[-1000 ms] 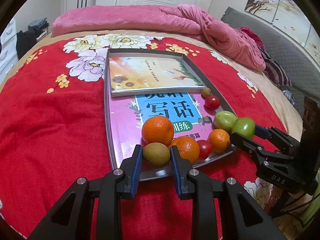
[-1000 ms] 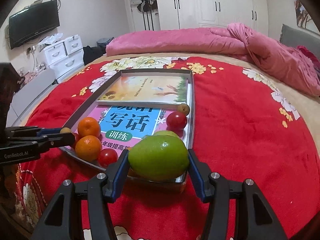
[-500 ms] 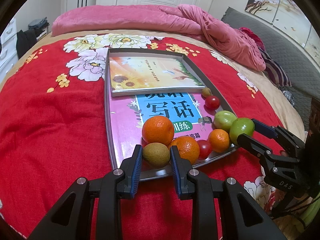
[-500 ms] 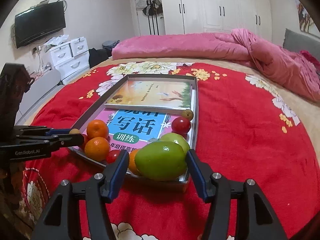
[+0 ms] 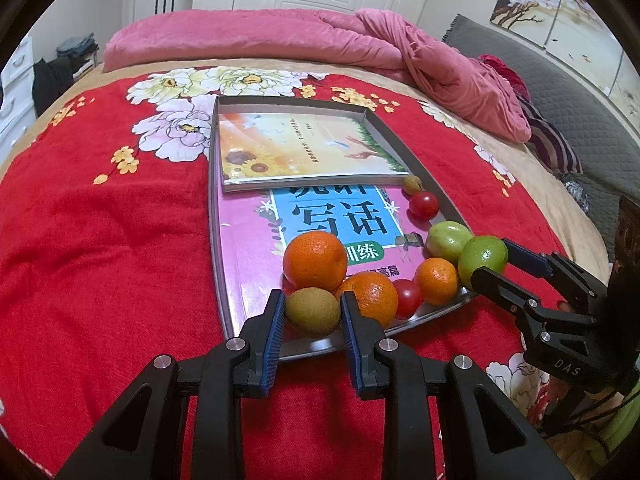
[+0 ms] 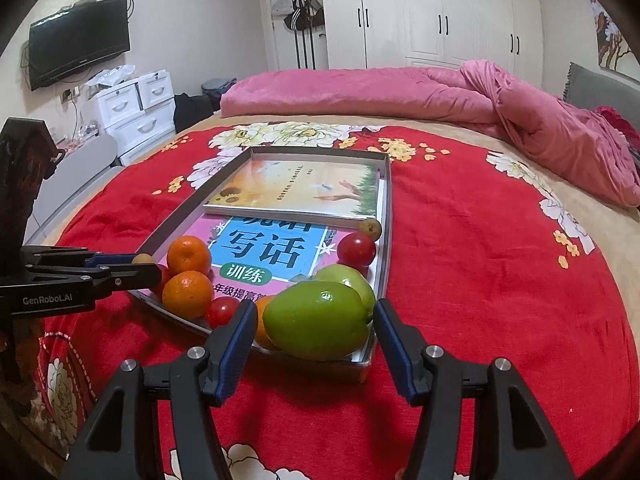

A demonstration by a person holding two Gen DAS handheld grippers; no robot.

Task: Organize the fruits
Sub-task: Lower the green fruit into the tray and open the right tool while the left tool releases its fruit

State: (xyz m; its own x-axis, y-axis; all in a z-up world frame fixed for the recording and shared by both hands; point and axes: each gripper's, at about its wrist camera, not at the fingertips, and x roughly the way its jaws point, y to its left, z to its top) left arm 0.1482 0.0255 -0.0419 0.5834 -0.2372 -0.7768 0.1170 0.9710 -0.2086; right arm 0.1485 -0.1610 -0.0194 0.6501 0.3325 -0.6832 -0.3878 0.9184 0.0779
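A metal tray [image 5: 214, 240] on the red bedspread holds two books and fruit at its near end. My left gripper [image 5: 313, 312] sits around a small brown kiwi-like fruit [image 5: 313, 311], pads touching its sides. Beside it lie two oranges [image 5: 315, 260] and a cherry tomato [image 5: 407, 298]. My right gripper [image 6: 315, 322] stands open around a green fruit [image 6: 318, 320] that rests in the tray's right corner, with gaps at both pads. Behind it lie another green fruit [image 6: 347, 278], a tomato [image 6: 356, 250] and a small tan fruit [image 6: 370, 227].
Two books [image 5: 304, 148] fill the tray's far part. A pink duvet [image 5: 280, 36] lies across the far end of the bed. White drawers [image 6: 136, 108] and a wall television [image 6: 80, 42] stand at the left of the room.
The right gripper has opened and drawn back a little; the green fruit it held now rests in the tray's corner. The left gripper has not moved.
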